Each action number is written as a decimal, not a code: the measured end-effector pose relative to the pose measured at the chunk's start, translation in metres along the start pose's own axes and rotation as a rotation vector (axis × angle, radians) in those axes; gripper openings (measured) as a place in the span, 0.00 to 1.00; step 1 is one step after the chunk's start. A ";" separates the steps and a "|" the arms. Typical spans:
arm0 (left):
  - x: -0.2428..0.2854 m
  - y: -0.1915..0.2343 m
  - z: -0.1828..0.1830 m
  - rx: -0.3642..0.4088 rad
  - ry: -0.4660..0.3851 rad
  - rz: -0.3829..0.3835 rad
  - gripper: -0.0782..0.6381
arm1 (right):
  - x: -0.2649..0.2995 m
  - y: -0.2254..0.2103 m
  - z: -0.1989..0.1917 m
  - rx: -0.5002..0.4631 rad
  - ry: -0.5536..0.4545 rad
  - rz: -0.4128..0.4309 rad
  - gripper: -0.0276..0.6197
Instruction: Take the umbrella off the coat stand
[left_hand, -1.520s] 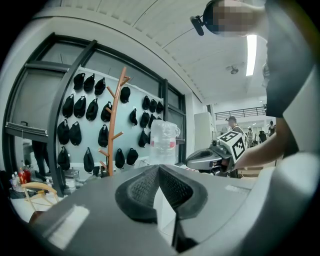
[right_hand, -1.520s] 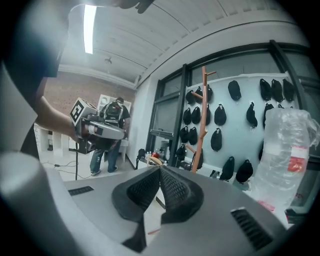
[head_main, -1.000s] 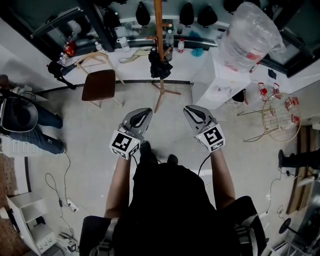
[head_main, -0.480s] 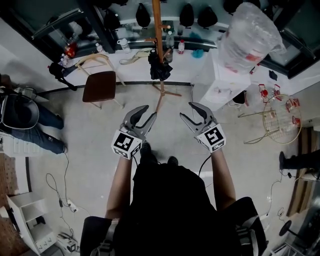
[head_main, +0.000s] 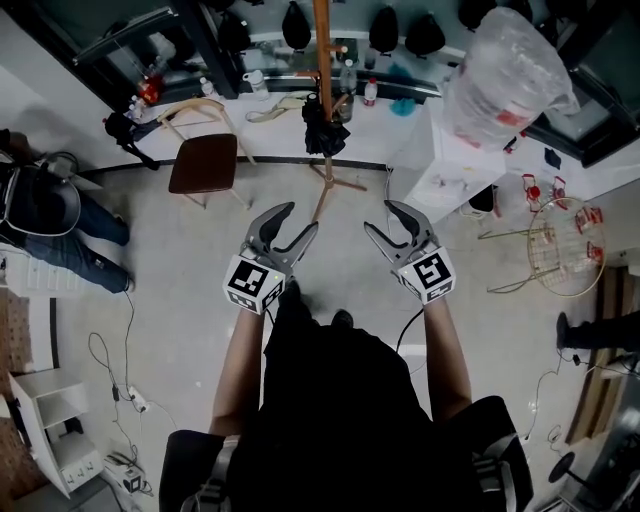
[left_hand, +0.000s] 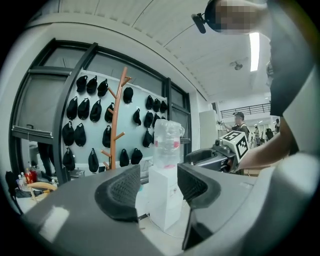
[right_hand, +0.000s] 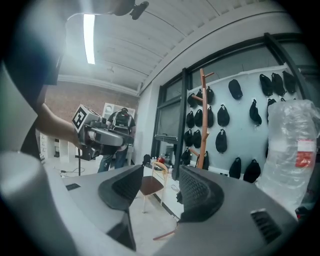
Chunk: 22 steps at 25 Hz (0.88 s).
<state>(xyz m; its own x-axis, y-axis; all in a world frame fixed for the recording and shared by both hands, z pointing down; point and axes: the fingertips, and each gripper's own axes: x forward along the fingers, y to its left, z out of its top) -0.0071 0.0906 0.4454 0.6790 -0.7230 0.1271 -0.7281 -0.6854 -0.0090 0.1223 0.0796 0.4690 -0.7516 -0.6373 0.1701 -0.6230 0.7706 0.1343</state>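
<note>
Facing a wooden coat stand (head_main: 321, 40) at the top centre of the head view, a person holds a claw in each hand. The black umbrella (head_main: 323, 128), bundled shut, hangs on the stand's pole above its splayed feet. It is just in front of a white worktop (head_main: 375, 125) that carries a few bottles. The left claw (head_main: 297, 219) and the right claw (head_main: 381, 217) sit side by side at mid-frame, well apart from the umbrella, both pointing toward the stand. The jaws of each are opening, and each gripper view shows only open room between the pads: both claws are released. A brown chair (head_main: 203, 162) stands to the left of the coat stand. A white water dispenser (head_main: 440, 170) topped by a large clear bottle fills the upper right.
</note>
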 end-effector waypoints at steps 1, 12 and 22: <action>-0.001 -0.001 0.000 -0.002 -0.001 0.004 0.43 | -0.002 0.001 0.000 0.000 0.000 0.002 0.41; -0.009 -0.002 0.000 -0.016 -0.011 0.029 0.43 | -0.006 -0.002 -0.001 -0.013 0.002 0.005 0.40; 0.000 0.031 -0.008 -0.032 -0.017 0.004 0.43 | 0.020 -0.013 -0.007 -0.008 0.023 -0.021 0.40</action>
<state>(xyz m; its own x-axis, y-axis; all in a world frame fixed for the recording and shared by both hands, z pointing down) -0.0302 0.0700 0.4534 0.6775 -0.7272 0.1102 -0.7332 -0.6797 0.0225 0.1165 0.0569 0.4773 -0.7330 -0.6532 0.1898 -0.6370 0.7570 0.1455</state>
